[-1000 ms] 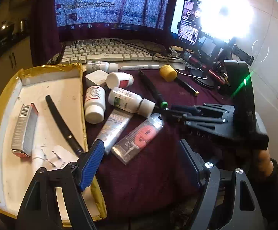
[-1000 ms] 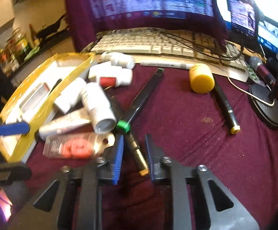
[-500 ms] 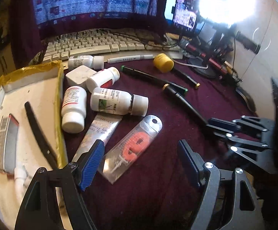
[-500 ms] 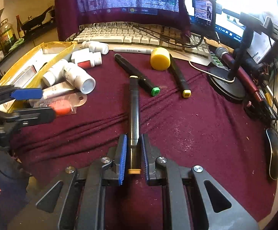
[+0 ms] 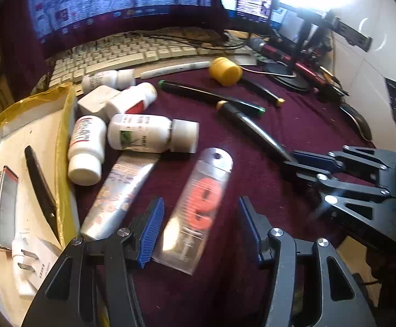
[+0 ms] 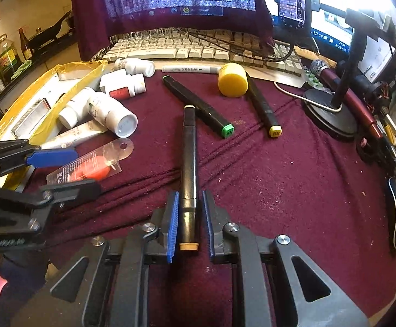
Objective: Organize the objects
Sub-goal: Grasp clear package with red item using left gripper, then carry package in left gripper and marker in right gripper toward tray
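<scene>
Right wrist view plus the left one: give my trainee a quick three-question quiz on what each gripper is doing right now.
1. True or false: the right gripper is shut on a black marker.
2. What lies between the left gripper's jaws? A) white bottle B) clear blister pack with an orange item C) yellow cap
3. Which colour is the end cap of the marker lying beside the held one?

Key: 1 true; 2 B, blister pack, not yet pressed; 3 green.

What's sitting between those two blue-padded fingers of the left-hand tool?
A clear plastic packet with an orange item inside lies on the maroon cloth between the left gripper fingers, which have just been closing but don't press it yet. The left wrist view shows it best.
</scene>
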A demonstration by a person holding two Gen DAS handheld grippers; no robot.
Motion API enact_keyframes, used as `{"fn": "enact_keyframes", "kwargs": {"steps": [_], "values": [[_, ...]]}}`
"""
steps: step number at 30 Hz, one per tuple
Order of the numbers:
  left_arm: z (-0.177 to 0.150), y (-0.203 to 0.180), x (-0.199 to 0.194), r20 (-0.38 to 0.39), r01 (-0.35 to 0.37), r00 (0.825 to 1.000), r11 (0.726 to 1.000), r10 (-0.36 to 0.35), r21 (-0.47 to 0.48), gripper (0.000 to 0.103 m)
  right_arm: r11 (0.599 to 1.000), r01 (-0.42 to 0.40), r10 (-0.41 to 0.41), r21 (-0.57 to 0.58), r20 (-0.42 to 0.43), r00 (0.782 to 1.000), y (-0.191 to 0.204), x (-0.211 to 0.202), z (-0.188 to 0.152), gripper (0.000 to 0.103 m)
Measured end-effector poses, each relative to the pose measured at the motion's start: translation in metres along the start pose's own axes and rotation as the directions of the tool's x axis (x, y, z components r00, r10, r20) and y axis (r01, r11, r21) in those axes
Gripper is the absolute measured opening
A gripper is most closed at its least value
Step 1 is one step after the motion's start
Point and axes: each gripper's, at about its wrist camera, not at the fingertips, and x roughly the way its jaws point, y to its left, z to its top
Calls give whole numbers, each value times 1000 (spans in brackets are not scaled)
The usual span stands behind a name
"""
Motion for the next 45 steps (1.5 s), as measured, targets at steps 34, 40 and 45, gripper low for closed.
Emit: {"fn": "enact_keyframes", "kwargs": {"steps": [34, 40, 45], "values": [[-17, 20, -45, 116, 121, 988, 981, -104, -149, 24, 991, 117, -114, -60, 64, 991, 11, 7, 4, 13], [-22, 29, -51, 128, 138, 985, 974, -115, -182, 24, 994, 92, -88, -53, 73, 993, 15, -2, -2, 13], [-24, 46, -63, 153, 200, 974, 952, -167, -232, 24, 994, 96, -88, -61, 117, 989, 24, -13, 4, 12]]}}
